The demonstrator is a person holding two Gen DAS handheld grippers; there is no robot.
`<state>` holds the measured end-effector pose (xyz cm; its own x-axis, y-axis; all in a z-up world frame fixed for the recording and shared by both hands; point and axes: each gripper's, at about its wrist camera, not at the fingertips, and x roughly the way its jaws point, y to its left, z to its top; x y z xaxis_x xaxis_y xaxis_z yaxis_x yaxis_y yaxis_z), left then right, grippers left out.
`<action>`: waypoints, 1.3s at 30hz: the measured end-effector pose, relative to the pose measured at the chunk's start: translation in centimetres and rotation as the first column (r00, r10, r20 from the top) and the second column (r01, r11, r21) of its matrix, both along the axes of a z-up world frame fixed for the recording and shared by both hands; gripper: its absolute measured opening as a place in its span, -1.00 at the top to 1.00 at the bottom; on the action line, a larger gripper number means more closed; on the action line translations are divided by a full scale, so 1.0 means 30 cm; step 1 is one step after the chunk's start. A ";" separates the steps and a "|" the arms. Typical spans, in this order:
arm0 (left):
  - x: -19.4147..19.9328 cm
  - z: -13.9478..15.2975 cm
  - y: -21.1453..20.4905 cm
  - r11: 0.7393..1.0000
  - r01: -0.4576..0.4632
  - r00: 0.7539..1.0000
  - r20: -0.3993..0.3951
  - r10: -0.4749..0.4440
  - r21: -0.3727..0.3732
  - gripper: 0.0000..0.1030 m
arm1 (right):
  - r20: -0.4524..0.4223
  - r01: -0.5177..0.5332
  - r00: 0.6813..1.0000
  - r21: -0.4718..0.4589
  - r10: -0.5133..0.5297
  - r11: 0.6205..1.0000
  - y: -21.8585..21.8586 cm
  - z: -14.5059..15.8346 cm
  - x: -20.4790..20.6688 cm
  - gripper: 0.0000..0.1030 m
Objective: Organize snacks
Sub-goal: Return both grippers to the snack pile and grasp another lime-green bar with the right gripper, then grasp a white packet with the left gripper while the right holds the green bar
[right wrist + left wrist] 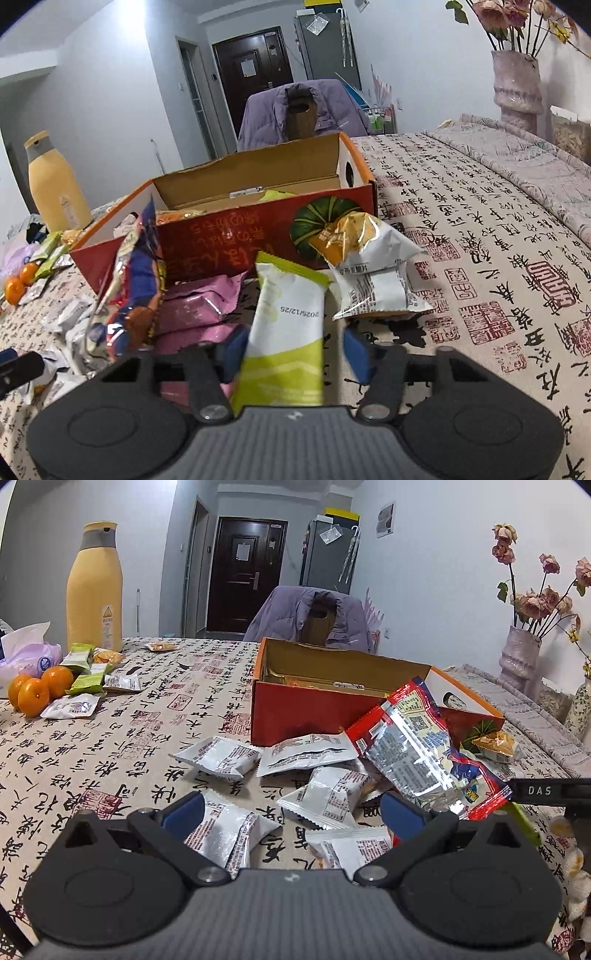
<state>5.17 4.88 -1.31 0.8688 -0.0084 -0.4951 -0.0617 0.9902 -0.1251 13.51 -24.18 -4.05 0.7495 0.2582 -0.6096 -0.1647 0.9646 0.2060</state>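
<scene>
- Red cardboard box (317,709): open-topped, standing mid-table on the calligraphy-print tablecloth (110,760). The right wrist view shows a few packets already on its floor, one orange and one green; most of the interior looks bare.
- Left gripper (291,812): jaws spread wide and empty, hovering over the white pile. One white foil packet (225,830) lies between the blue pads, but nothing closes on it.
- White foil packets: a loose heap of roughly six, just in front of the box at 6 o'clock from it, none sorted.
- Large red-and-silver snack bag (421,746): propped against the box's front corner, at 1 o'clock from the left gripper.
- Right gripper (295,347): jaws apart. A green-and-white bar packet (284,332) sits between them, touching the left pad, with a gap to the right one; whether it is held I cannot tell.
- Pink packets (195,306): two stacked at 10 o'clock from the right gripper, beside the box wall.
- Orange-and-white chip packet (369,266): leaning on the box front at 1 o'clock.
- Far cluster at 10 o'clock in the left view: green packets (86,672), more white ones, three mandarins (37,690), a tissue pack (29,657), a yellow flask (94,587).
- Progress, as judged: early. Few items are boxed, and most snacks remain on the table.
</scene>
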 end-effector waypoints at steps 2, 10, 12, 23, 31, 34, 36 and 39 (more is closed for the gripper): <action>0.002 -0.001 0.003 1.000 -0.004 1.000 -0.003 0.004 -0.001 -1.00 | 0.008 -0.016 1.000 -0.018 0.016 1.000 0.004 -0.004 -0.002 0.23; 0.010 -0.005 0.003 1.000 -0.008 1.000 -0.013 0.008 0.002 -1.00 | 0.070 -0.041 0.997 -0.069 0.046 0.997 0.014 0.002 -0.049 0.26; 0.011 -0.001 0.006 1.000 -0.012 1.000 -0.014 0.012 0.008 -1.00 | 0.096 -0.043 0.994 -0.080 0.051 0.996 0.017 0.011 -0.074 0.26; 0.043 -0.011 0.046 0.989 -0.032 0.996 -0.079 0.044 0.146 -1.00 | 0.182 -0.017 0.983 -0.061 0.028 0.998 -0.037 0.046 -0.156 0.26; 0.097 -0.055 0.066 0.981 0.003 0.985 -0.169 0.030 0.193 -0.94 | 0.178 -0.024 0.983 -0.067 0.036 0.997 -0.041 0.036 -0.180 0.26; 0.099 -0.059 0.068 0.982 0.013 0.984 -0.177 0.021 0.188 -0.55 | 0.182 -0.029 0.982 -0.071 0.042 0.997 -0.035 0.036 -0.185 0.26; 0.098 -0.061 0.073 0.986 0.016 0.984 -0.178 0.014 0.169 -0.36 | 0.181 -0.032 0.983 -0.071 0.045 0.997 -0.032 0.036 -0.185 0.26; 0.087 -0.056 0.076 0.990 0.033 0.985 -0.170 -0.010 0.137 0.02 | 0.179 -0.036 0.983 -0.071 0.049 0.997 -0.030 0.034 -0.187 0.26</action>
